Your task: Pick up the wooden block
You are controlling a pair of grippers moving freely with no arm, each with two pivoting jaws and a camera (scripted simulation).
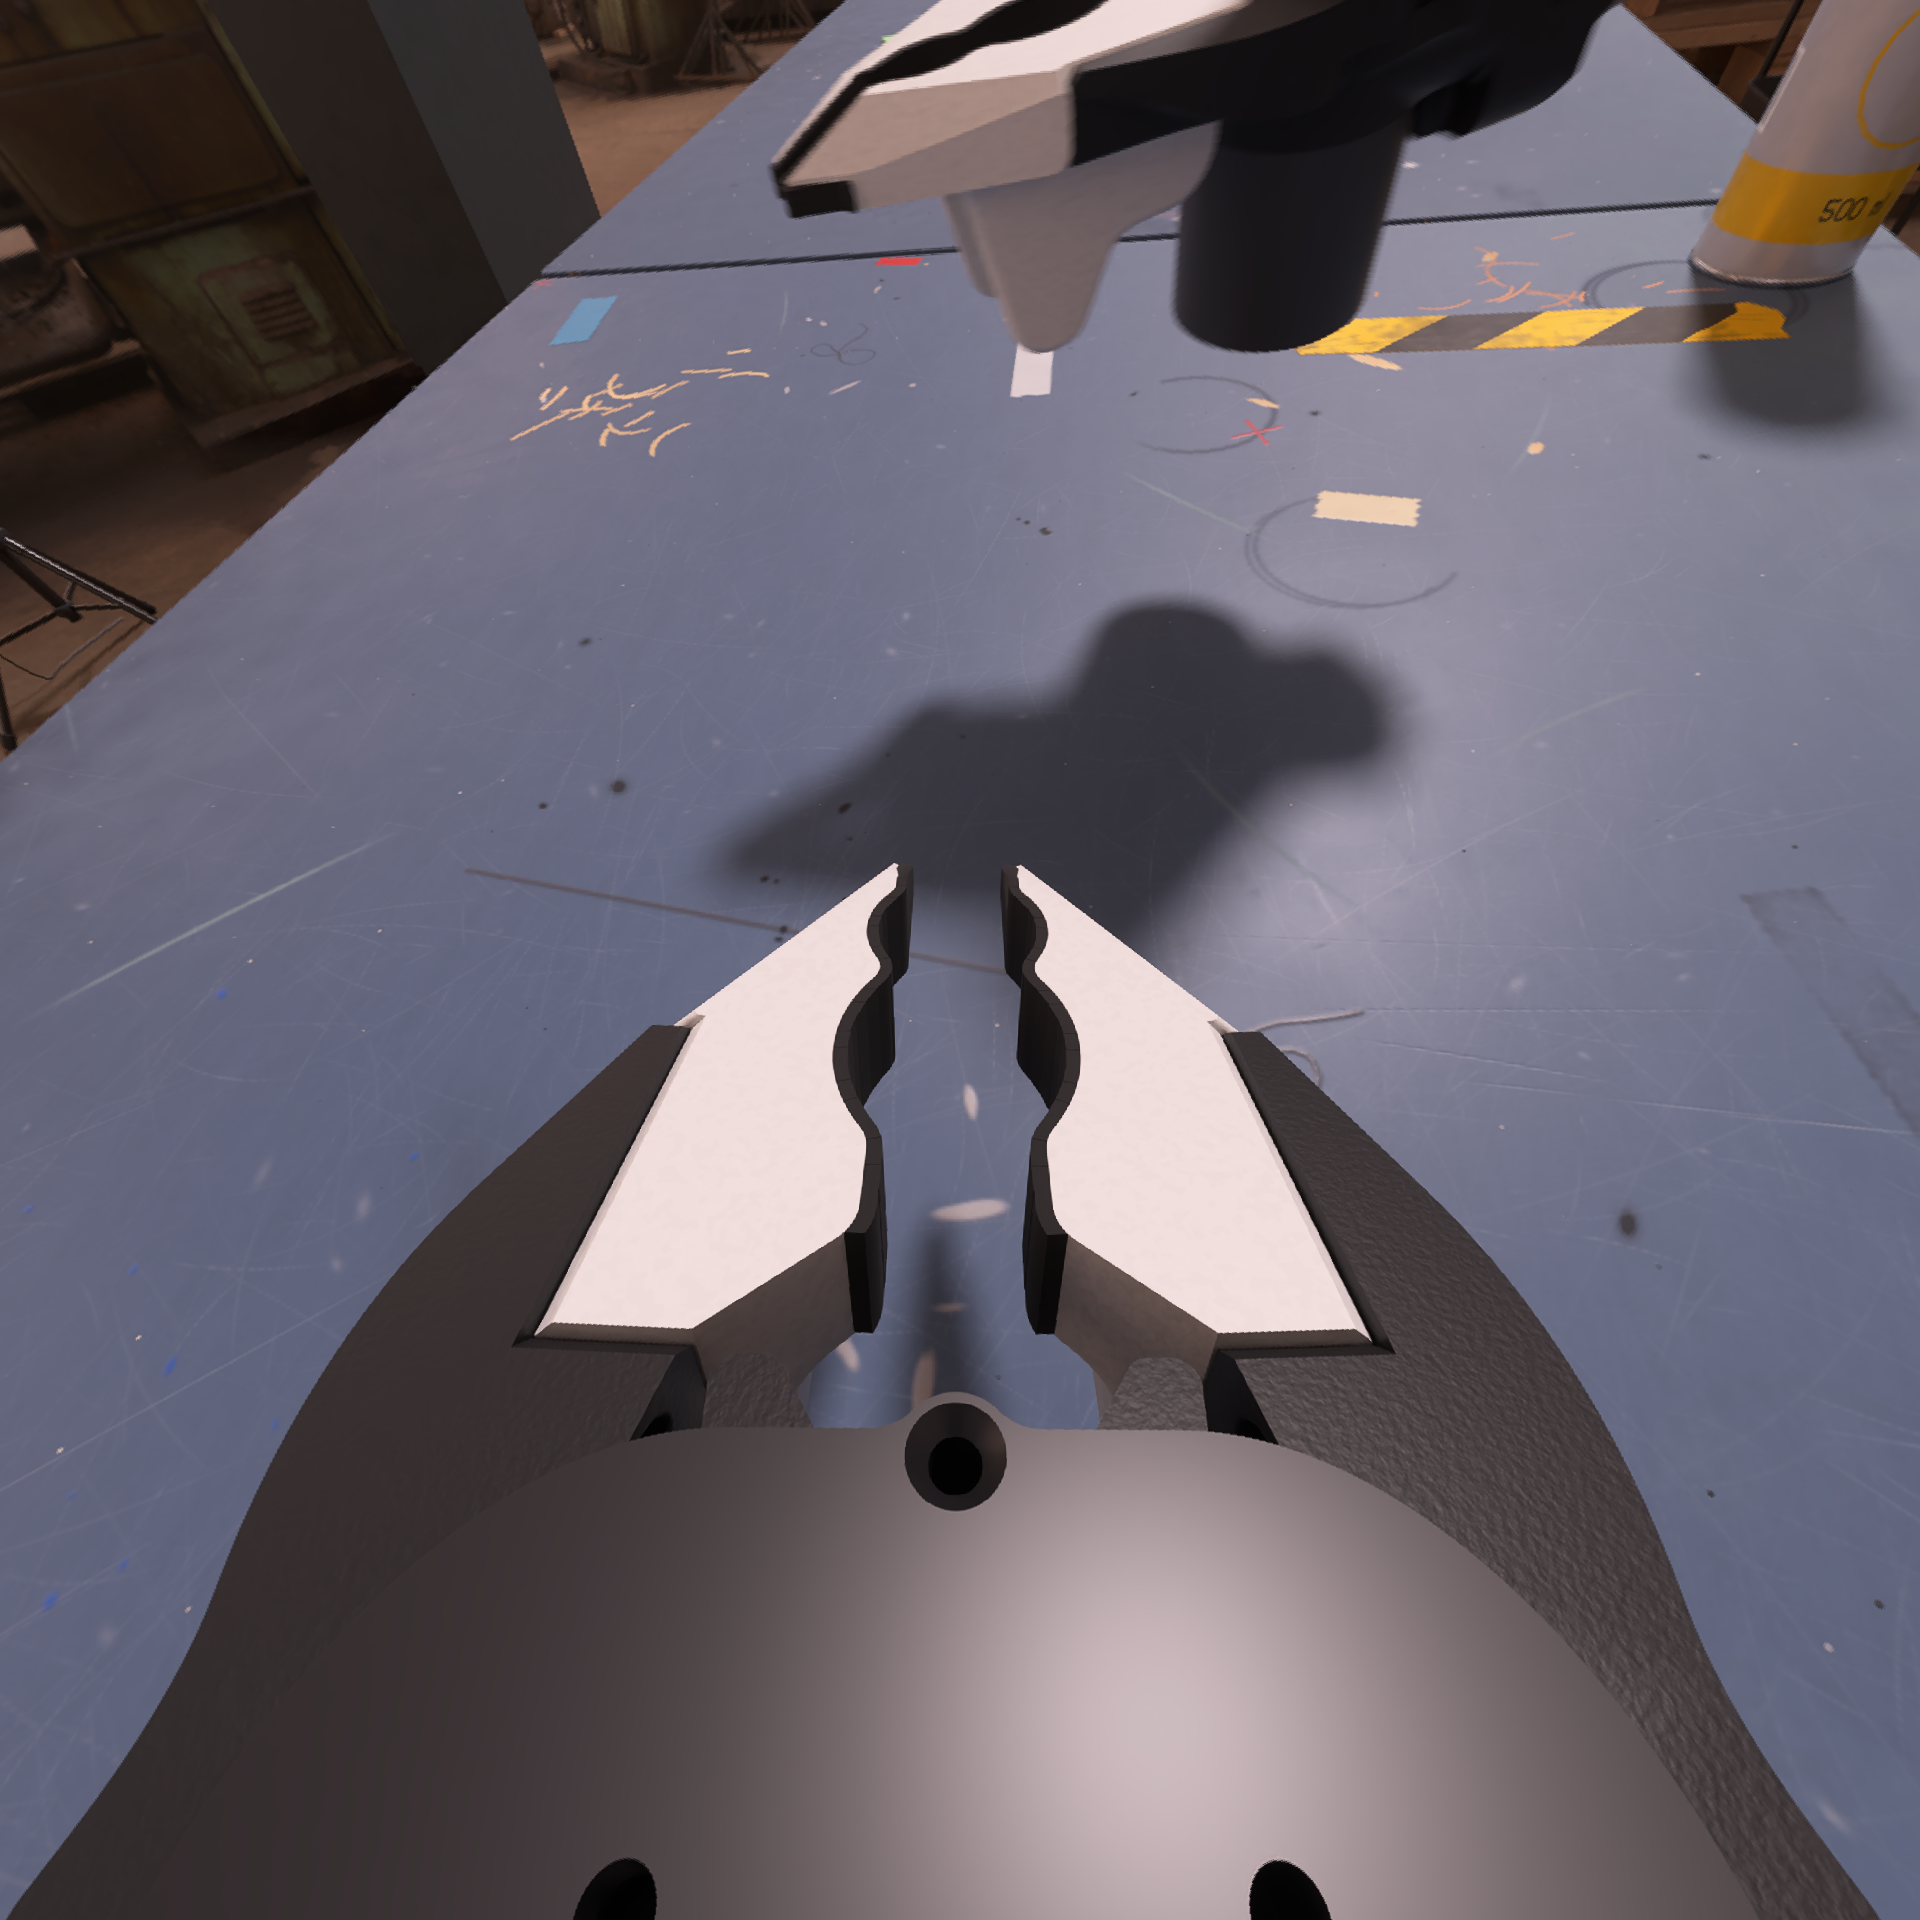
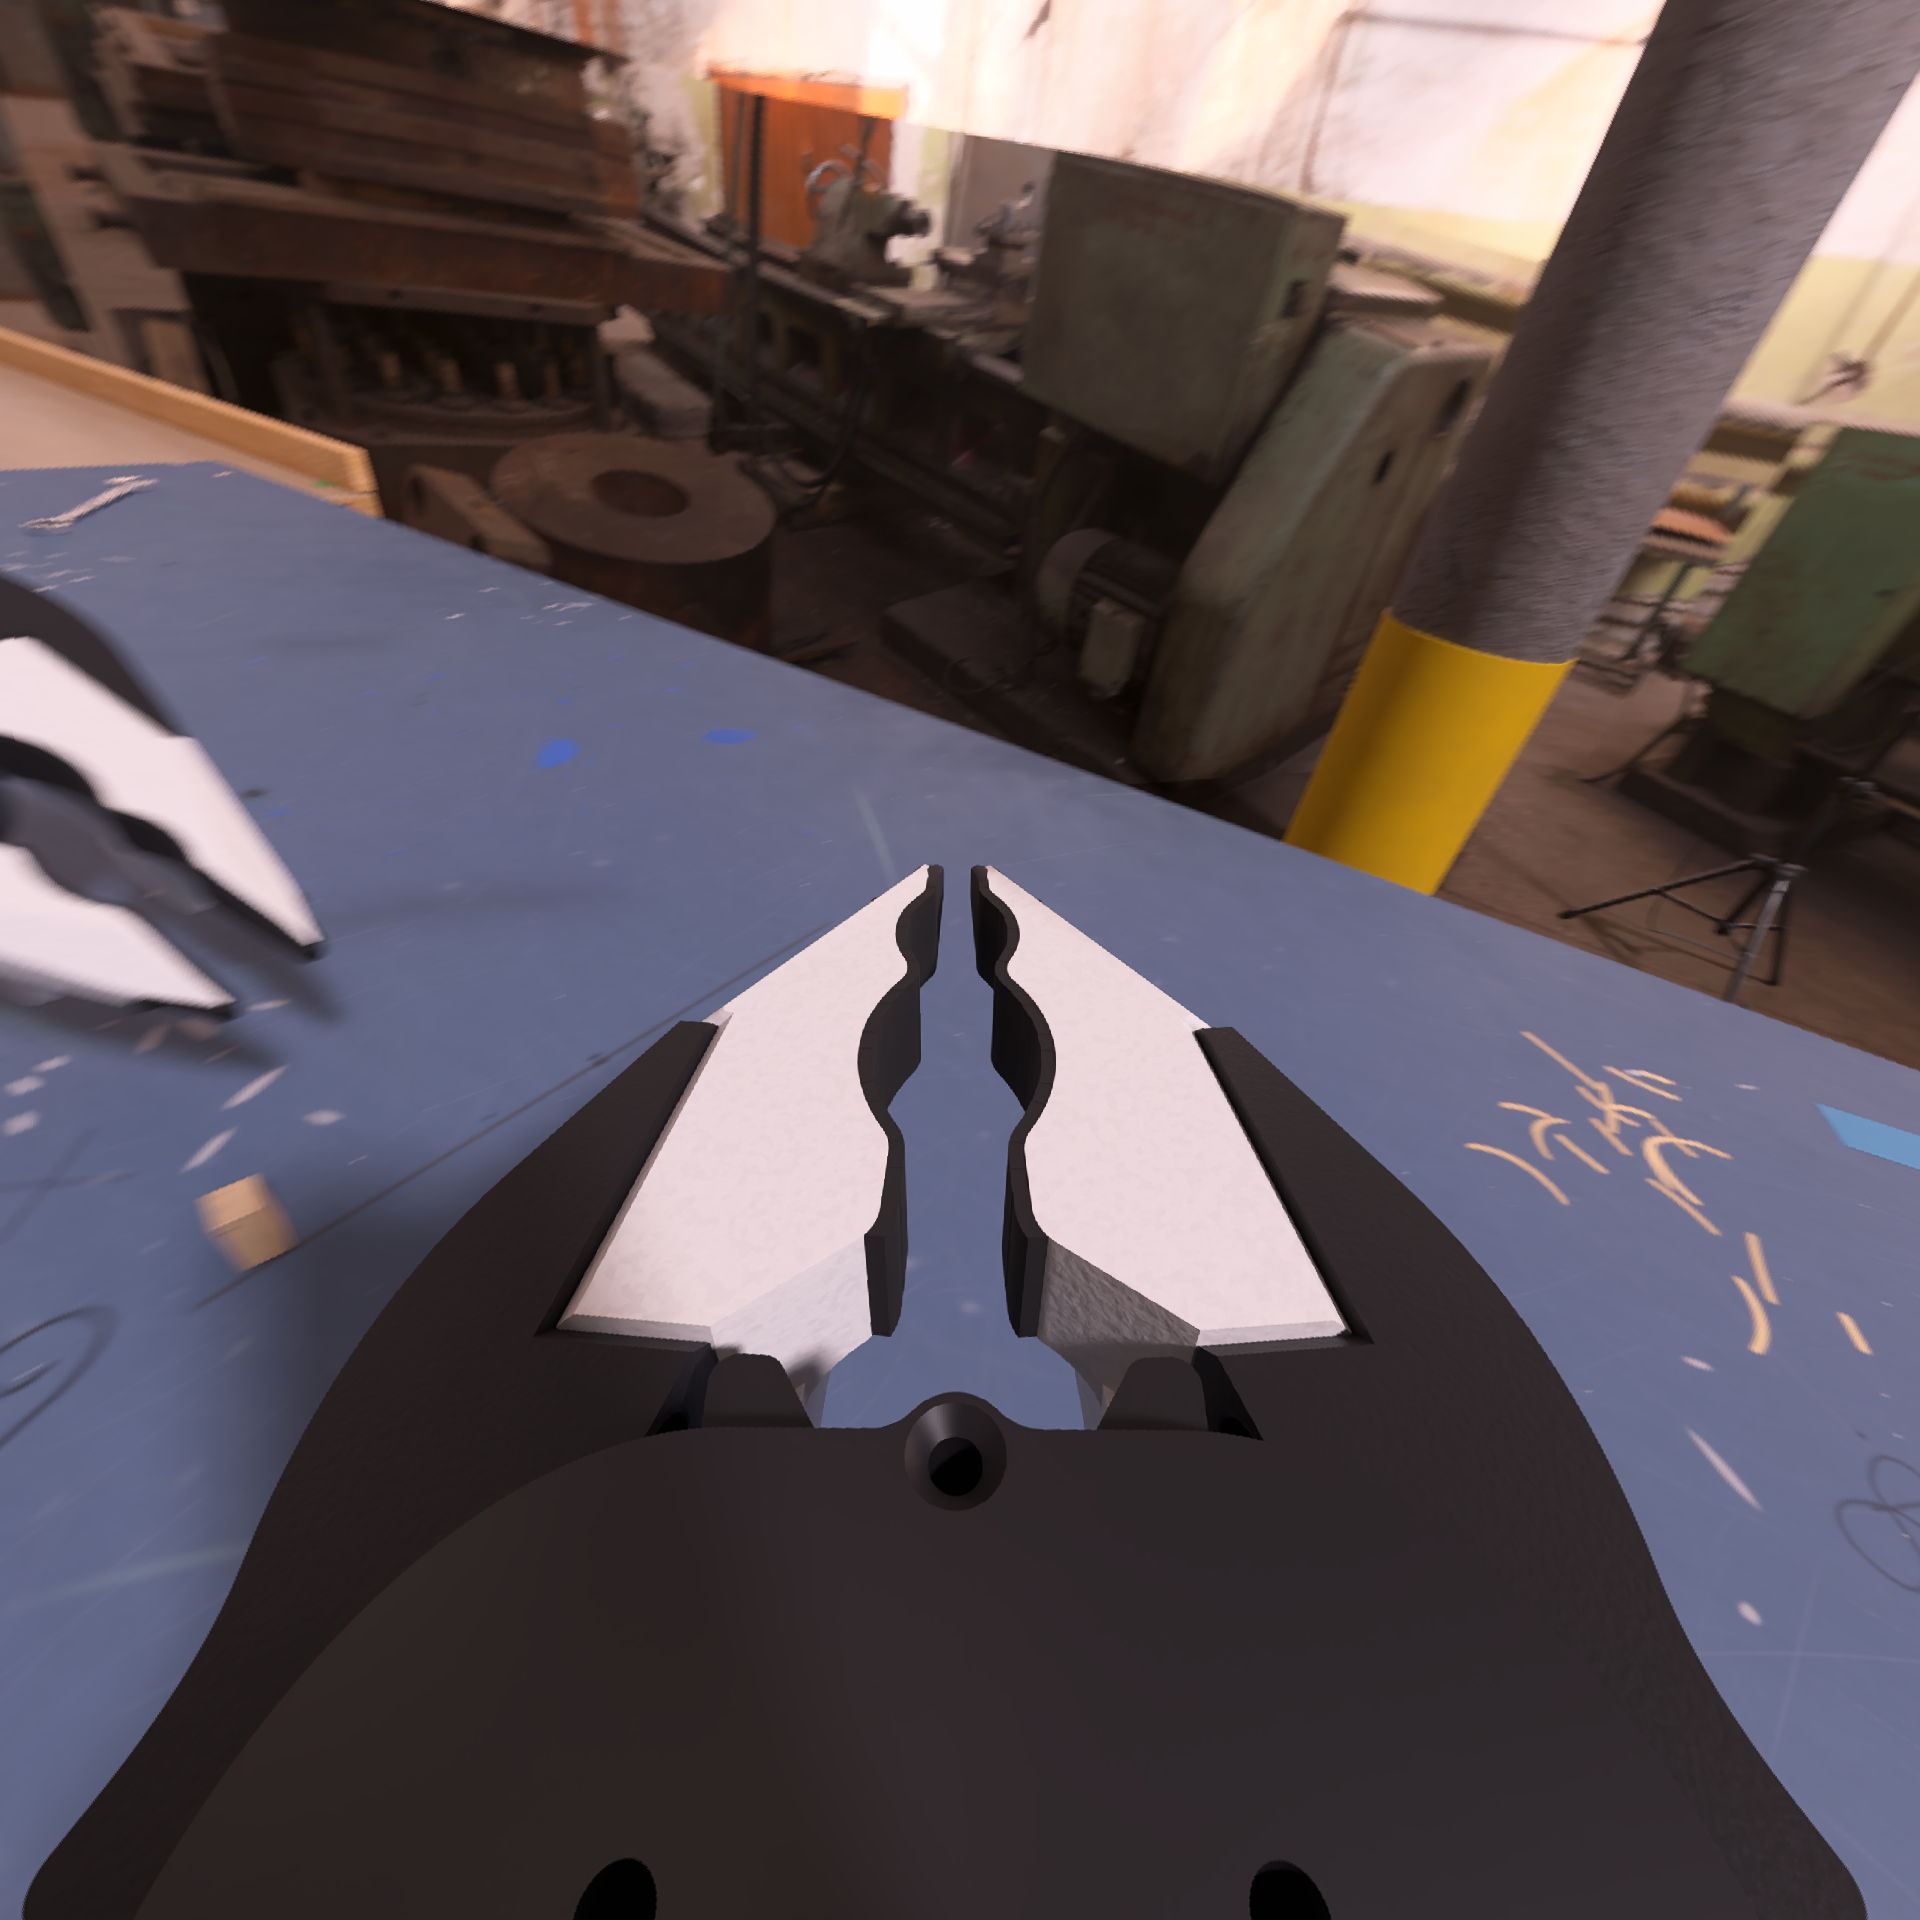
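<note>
My left claw (image 1: 957, 883) is open a bit, holding nothing, bare blue scratched surface (image 1: 416, 831) ahead. My right claw (image 2: 957, 883), nearly closed and empty, points toward the surface's edge; the small tan wooden block (image 2: 246, 1219) lies left of it.

Scuffed blue table (image 1: 416, 831) — wooden block (image 2: 244, 1218), spray can (image 1: 1808, 177), wrench (image 2: 88, 504)

Scuffed blue workbench (image 2: 623, 748), old green machines (image 2: 1174, 312) behind it, yellow-footed grey pillar (image 2: 1621, 343), warm hazy light.

A white can (image 1: 1813, 145) with a yellow band stands at the blue table's (image 1: 416, 831) far edge; that band carries dark printing.
</note>
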